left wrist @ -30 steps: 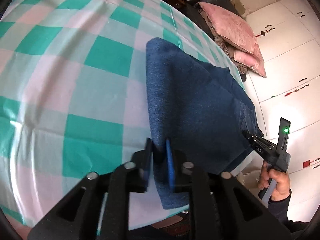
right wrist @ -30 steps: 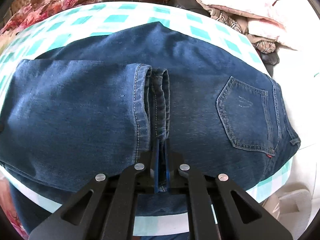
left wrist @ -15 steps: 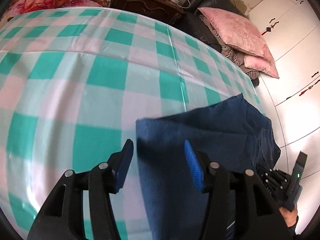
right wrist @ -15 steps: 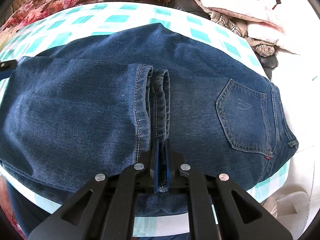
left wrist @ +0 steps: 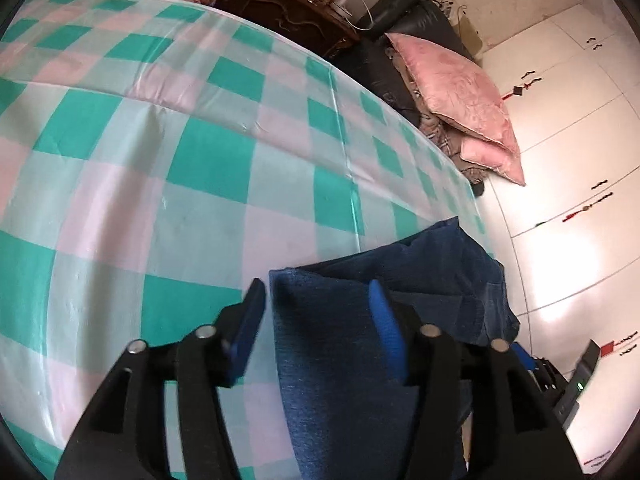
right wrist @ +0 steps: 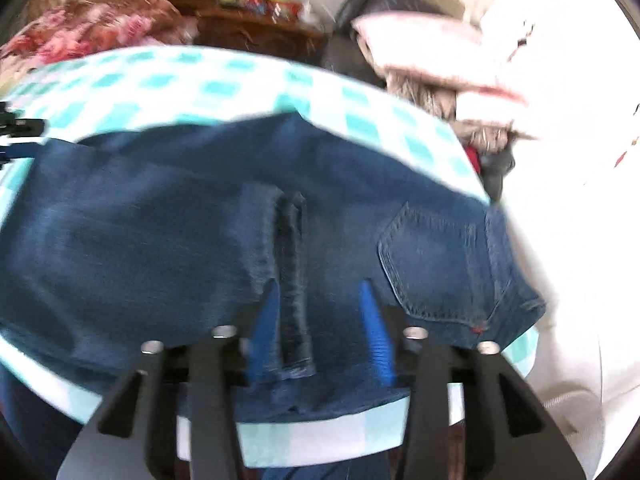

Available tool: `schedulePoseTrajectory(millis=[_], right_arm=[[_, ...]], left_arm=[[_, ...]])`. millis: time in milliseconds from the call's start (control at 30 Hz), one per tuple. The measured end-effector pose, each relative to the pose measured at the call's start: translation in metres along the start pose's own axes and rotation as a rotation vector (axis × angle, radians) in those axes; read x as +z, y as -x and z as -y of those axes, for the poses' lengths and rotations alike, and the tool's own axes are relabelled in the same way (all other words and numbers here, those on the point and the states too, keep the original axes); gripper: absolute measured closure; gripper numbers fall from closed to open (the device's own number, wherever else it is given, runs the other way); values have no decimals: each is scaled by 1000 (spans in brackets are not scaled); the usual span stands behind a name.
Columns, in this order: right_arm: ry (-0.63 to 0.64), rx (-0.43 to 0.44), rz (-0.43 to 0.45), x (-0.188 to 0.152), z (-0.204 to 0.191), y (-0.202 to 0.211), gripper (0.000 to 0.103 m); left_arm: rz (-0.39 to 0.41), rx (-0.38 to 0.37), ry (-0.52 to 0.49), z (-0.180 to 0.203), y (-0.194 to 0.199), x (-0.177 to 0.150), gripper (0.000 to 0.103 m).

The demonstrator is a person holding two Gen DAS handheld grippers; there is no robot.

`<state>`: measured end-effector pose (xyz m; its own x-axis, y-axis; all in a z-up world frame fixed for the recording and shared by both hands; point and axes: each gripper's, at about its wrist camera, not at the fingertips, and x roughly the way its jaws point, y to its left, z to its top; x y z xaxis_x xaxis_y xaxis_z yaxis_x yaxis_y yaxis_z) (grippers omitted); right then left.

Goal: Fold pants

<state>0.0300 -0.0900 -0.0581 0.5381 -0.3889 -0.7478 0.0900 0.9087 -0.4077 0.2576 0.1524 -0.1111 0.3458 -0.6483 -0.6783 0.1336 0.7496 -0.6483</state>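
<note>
One pair of jeans (right wrist: pixel 160 248) lies folded on the checked bed (left wrist: pixel 120 200), near its edge. A second ago both claws pinched denim; now the left claw (left wrist: pixel 316 316) and right claw (right wrist: pixel 320 312) are opening, pads off the cloth. Two pink pillows (left wrist: pixel 460 92) beyond the jeans.

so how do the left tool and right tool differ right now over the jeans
The left tool sits over the plain folded edge of the jeans, its left pad out over the checked sheet; the right tool straddles the stacked leg hems beside the back pocket. The left view is sharp, the right view blurred. Shared: both tools' jaws are opening with denim between them but not pinched.
</note>
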Motion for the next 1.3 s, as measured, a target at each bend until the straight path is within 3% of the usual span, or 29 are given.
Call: schedulePoseTrajectory(millis=[67, 133, 233, 400, 533, 667, 867, 1000, 1067, 1100, 1133, 1200, 1233, 1300], right_arm=[[33, 29, 21, 0, -19, 15, 56], [57, 54, 33, -2, -42, 23, 56], [80, 104, 21, -6, -74, 26, 56], [79, 156, -43, -13, -100, 14, 56], [68, 160, -76, -18, -105, 0, 51], [37, 171, -84, -14, -93, 1, 51], [-128, 86, -102, 7, -18, -22, 48], [-163, 62, -139, 6, 8, -42, 49], [-179, 119, -185, 3, 13, -56, 58], [-187, 159, -199, 2, 14, -60, 69], [-185, 185, -192, 1, 14, -60, 77], [-143, 187, -184, 2, 7, -57, 82], [-121, 185, -178, 3, 3, -54, 93], [-110, 206, -183, 5, -1, -50, 101]], left_arm=[[-9, 6, 0, -4, -2, 1, 46], [-19, -51, 19, -9, -3, 0, 46], [-35, -63, 12, -11, -5, -4, 46], [3, -40, -29, -5, 10, -18, 46], [-6, 32, -94, 10, 12, -35, 42], [15, 91, -112, 16, 8, -35, 42], [34, 183, -97, 27, 5, -28, 44], [23, 218, -88, 34, -3, -23, 44], [0, 231, -71, 31, -11, -21, 52], [-15, 242, -64, 29, -15, -20, 63], [-23, 239, -64, 28, -17, -20, 66], [-23, 244, -84, 28, -15, -20, 82], [-24, 203, -70, 22, -12, -19, 88], [-21, 128, -21, 10, -5, -15, 90]])
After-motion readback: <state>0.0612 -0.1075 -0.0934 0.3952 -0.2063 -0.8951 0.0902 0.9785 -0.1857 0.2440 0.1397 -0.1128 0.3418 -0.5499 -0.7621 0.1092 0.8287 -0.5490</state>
